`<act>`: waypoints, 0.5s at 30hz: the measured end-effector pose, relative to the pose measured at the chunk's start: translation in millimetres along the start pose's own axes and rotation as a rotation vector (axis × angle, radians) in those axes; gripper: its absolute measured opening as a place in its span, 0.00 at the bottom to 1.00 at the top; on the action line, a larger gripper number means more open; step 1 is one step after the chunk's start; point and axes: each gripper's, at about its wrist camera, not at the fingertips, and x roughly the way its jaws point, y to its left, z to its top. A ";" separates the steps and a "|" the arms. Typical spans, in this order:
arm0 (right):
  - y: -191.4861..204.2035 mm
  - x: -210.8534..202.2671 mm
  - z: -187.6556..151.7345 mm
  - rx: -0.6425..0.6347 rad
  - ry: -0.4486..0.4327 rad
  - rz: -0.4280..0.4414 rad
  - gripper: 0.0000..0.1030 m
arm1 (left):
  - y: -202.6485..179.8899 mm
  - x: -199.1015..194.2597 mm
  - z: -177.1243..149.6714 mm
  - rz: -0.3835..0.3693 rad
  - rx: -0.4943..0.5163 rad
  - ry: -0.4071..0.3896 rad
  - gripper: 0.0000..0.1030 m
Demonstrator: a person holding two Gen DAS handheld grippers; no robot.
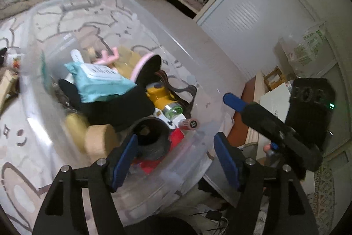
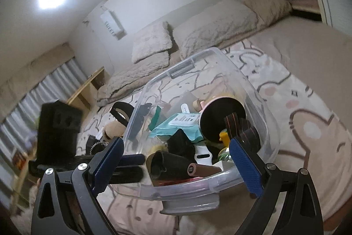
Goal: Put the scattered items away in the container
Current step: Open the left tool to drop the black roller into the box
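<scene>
A clear plastic bin (image 1: 191, 47) sits on a patterned blanket on the bed and holds many items: a teal wipes pack (image 1: 99, 80), black cloth (image 1: 118, 107), a yellow toy (image 1: 160, 96), a lipstick tube (image 1: 189, 123) and a black roll (image 1: 151, 133). My left gripper (image 1: 176, 160) is open and empty at the bin's near rim. My right gripper (image 2: 176, 166) is open and empty over the bin's (image 2: 259, 102) near end, above the lipstick tube (image 2: 198, 169). The right gripper also shows at the right in the left wrist view (image 1: 264, 111).
Outside the bin on the blanket lie a black strap (image 2: 120, 112), a tan round object (image 2: 112, 130) and a dark beaded item (image 2: 94, 144). Pillows (image 2: 154, 41) lie at the bed's head. A wardrobe (image 1: 248, 12) and storage boxes (image 1: 308, 50) stand beside the bed.
</scene>
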 end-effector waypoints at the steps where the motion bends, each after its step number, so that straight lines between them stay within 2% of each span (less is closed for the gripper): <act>1: -1.0 2.6 1.0 0.015 0.012 -0.003 0.94 | 1.6 -7.8 -1.1 0.007 0.004 -0.019 0.71; 7: 7.2 31.5 4.8 0.076 0.147 -0.040 0.94 | 7.4 -39.5 -5.8 0.048 0.033 -0.097 0.72; 15: 25.7 59.3 5.0 0.061 0.299 -0.114 0.94 | 13.9 -62.7 -18.8 0.118 0.107 -0.159 0.75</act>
